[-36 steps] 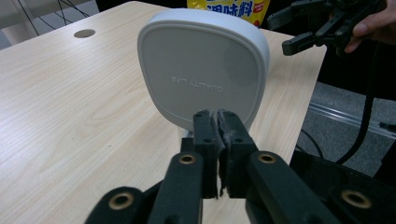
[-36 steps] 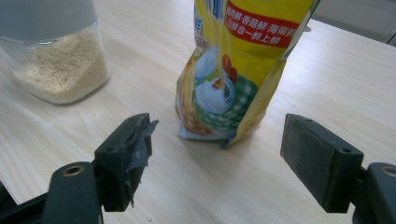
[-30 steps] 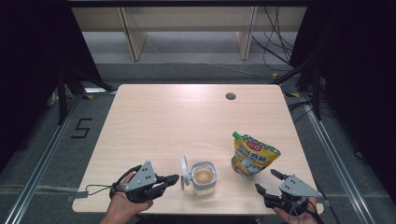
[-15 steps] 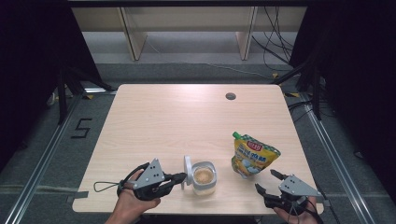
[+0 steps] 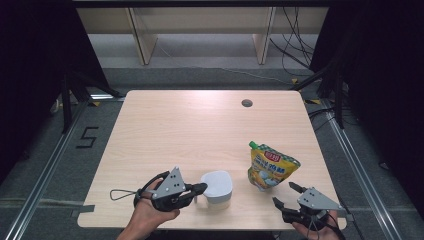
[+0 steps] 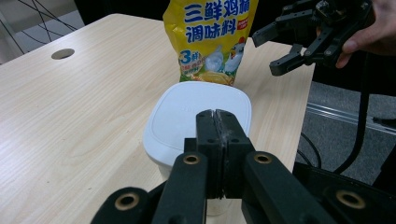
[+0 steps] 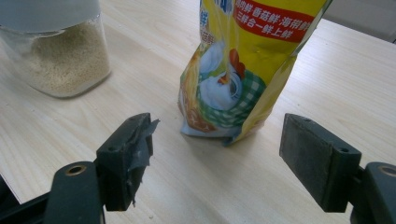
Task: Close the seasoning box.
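A clear square jar holding pale grains stands near the table's front edge, with its white lid down flat on top. My left gripper is shut, its tips resting over the lid's near edge with nothing between them. To the right of the jar stands a yellow seasoning pouch, upright. My right gripper is open at the front right, just short of the pouch, with nothing between its jaws. It appears beyond the pouch in the left gripper view.
A round cable hole sits at the table's back right. Wooden shelving legs and loose cables lie behind the table. Metal rails run along both sides on the floor.
The jar's lid stood open at its left with the grains showing; it now lies closed. My left gripper moved right onto the lid. The right gripper stayed put.
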